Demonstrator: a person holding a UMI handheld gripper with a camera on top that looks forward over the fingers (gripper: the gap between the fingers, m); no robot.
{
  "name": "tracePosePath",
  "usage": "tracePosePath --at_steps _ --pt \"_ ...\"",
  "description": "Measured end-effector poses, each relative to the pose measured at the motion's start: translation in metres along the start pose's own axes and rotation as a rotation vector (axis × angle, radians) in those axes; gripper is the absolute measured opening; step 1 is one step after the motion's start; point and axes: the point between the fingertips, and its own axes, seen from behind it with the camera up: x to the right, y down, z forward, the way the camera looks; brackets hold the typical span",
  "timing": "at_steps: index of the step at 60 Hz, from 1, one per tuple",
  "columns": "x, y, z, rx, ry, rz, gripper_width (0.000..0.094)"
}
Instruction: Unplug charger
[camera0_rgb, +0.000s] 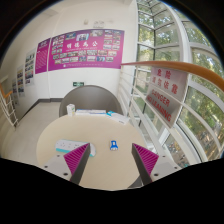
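Observation:
A small blue and white charger (113, 145) sits on the beige round table (50, 135), just ahead of my fingers and between their lines. My gripper (112, 157) is open, with the pink pads (78, 155) wide apart and nothing between them. The charger is apart from both fingers. I cannot make out a socket or cable on it.
A grey chair back (88, 100) stands at the table's far side. A few small white and blue items (117, 118) lie on the far part of the table. Windows and a red sign (165, 100) are on the right, posters (85, 48) on the far wall.

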Motion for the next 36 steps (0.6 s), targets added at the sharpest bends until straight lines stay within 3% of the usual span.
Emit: tracePosePath --at_steps 17,36 --pt "-0.015 0.021 -0.149 0.011 0.07 -0.007 0.0856" --pt "-0.026 0.028 -0.202 0.037 0.074 -0.003 0.0855"
